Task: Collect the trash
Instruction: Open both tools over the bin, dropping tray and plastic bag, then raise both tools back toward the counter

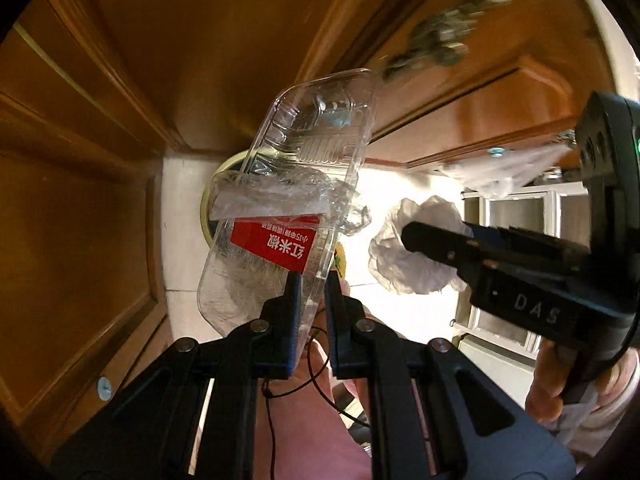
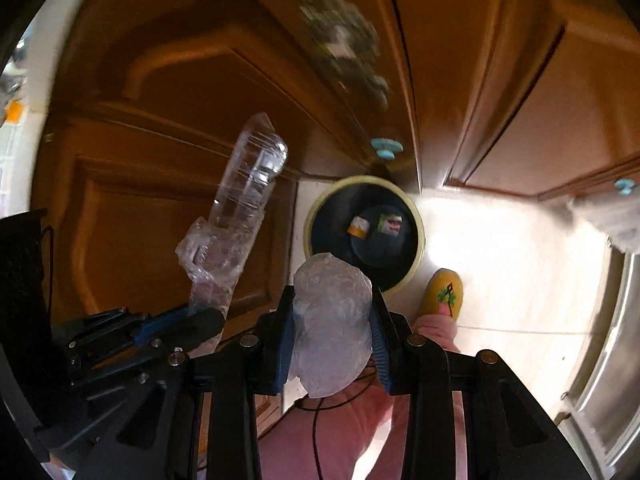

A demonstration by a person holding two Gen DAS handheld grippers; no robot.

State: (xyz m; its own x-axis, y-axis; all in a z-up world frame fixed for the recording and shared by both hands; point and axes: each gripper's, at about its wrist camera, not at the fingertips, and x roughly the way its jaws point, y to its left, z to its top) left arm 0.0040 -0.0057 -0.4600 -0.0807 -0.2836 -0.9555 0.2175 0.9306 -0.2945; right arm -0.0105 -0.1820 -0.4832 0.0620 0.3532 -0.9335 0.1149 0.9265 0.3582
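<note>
My left gripper [image 1: 312,284] is shut on the edge of a clear plastic clamshell tray [image 1: 292,184] with a red label and crumpled film inside, held up in the air. The tray also shows edge-on in the right wrist view [image 2: 236,208]. My right gripper [image 2: 332,316] is shut on a crumpled whitish plastic wad [image 2: 332,320], which also shows in the left wrist view [image 1: 416,248]. Below on the floor stands a round trash bin [image 2: 416,216] with a pale rim and black liner, holding a few small items. Both grippers hover above it.
Brown wooden cabinet doors [image 2: 168,120] with blue knobs [image 2: 386,146] surround the bin. The floor is pale tile [image 2: 512,264]. A yellow slipper [image 2: 444,292] and pink trouser legs are close to the bin. A steel appliance [image 2: 612,352] is at right.
</note>
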